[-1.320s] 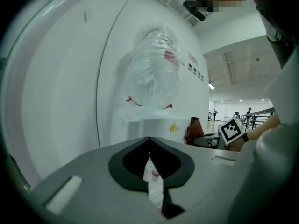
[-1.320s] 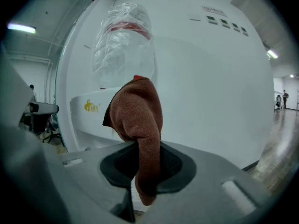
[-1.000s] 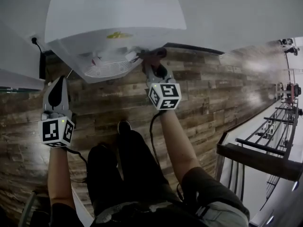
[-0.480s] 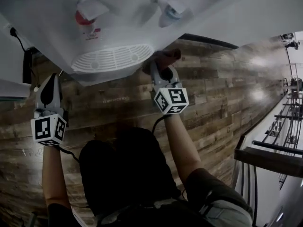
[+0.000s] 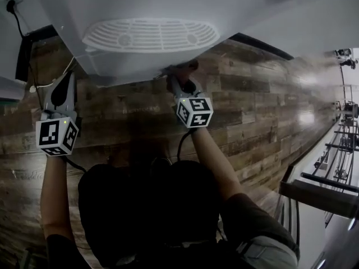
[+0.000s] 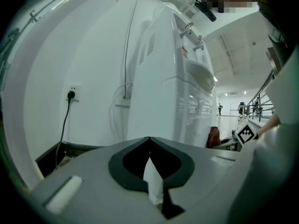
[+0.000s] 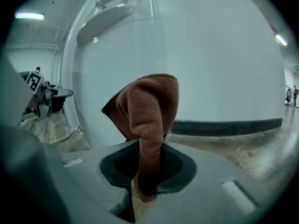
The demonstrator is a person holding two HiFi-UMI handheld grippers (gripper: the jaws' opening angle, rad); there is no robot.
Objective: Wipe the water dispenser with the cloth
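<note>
Wood-plank floor (image 5: 252, 111) spreads beneath the left gripper (image 5: 67, 78) and right gripper (image 5: 178, 74); the white water dispenser (image 5: 151, 15) stands on it, just ahead of the right one. A dark skirting (image 5: 261, 41) edges the planks beyond.

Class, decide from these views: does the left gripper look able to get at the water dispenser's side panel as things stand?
Probably yes. The left gripper points toward the water dispenser with nothing visible between them; the power cord hangs aside along the wall, clear of that path.

The water dispenser (image 5: 252, 15) fills the way ahead. Left of it a cable (image 6: 125, 69) hangs down the wall (image 6: 84, 55); bare wooden floor (image 5: 263, 111) lies open to the right.
</note>
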